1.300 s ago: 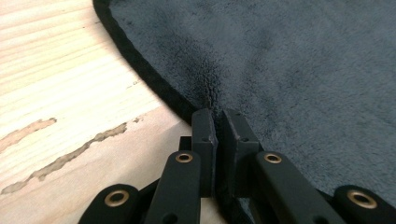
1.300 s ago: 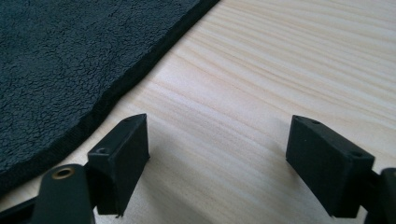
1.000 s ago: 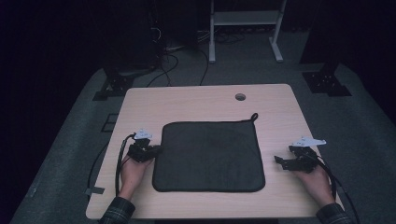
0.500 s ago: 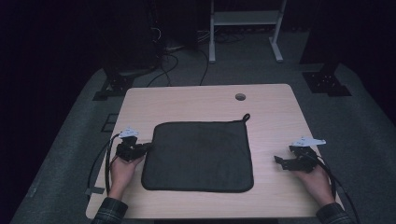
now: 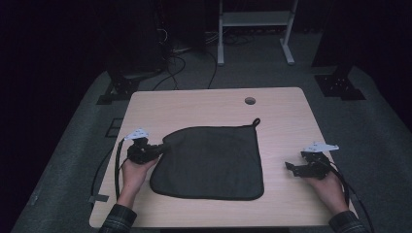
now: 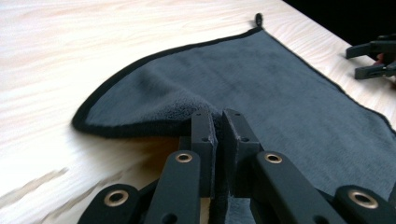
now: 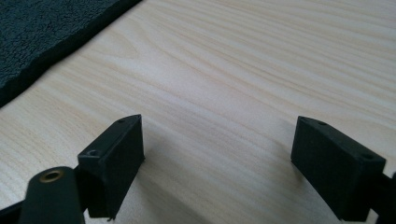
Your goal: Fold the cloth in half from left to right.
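Note:
A dark grey towel [image 5: 211,160] with a black hem lies flat on the light wooden table [image 5: 204,104], its hanging loop [image 5: 255,121] at the far right corner. My left gripper [image 5: 158,149] is at the towel's left edge, shut on it. In the left gripper view the cloth [image 6: 261,79] bunches up between the closed jaws of my left gripper [image 6: 218,116]. My right gripper [image 5: 291,167] rests on bare wood to the right of the towel. It stands open with nothing between its jaws [image 7: 219,154], and the towel's edge [image 7: 42,28] is well off to one side.
A round cable hole [image 5: 249,101] sits in the table near its far edge. Bare wood surrounds the towel on all sides. Beyond the table are a dark floor, cables and a white stand [image 5: 252,19].
My left gripper has pulled the towel's left edge a little to the left, and the whole towel has shifted and skewed that way. The right gripper has stayed put.

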A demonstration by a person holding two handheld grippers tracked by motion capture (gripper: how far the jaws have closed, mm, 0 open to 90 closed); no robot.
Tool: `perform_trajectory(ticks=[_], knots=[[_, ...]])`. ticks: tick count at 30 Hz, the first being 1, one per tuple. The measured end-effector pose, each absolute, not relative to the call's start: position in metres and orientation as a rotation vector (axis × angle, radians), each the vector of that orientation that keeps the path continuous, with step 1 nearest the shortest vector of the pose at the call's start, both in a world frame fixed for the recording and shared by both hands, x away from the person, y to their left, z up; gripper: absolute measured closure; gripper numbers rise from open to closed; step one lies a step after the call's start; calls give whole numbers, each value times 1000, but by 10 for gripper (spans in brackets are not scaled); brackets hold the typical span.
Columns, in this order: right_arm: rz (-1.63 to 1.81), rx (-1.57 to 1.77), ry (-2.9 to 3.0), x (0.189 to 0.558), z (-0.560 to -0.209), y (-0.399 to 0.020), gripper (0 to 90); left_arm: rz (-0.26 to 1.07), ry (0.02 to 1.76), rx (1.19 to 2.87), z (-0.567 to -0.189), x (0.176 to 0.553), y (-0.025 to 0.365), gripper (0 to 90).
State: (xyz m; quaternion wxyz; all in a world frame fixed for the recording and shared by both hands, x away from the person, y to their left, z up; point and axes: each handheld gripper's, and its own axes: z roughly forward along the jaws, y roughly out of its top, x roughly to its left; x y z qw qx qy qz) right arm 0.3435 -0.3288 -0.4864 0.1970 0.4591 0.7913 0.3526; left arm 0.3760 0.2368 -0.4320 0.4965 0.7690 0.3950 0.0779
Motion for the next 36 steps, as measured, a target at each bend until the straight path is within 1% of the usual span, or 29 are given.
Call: perform_trajectory(ticks=[21,36], knots=[[987,1285,2215,344,-486,-329,160,98,808,1926,-429,395,163,828],[987,1285,2215,343,-486,-329,160,56,733,1965,-429,406,119,830]])
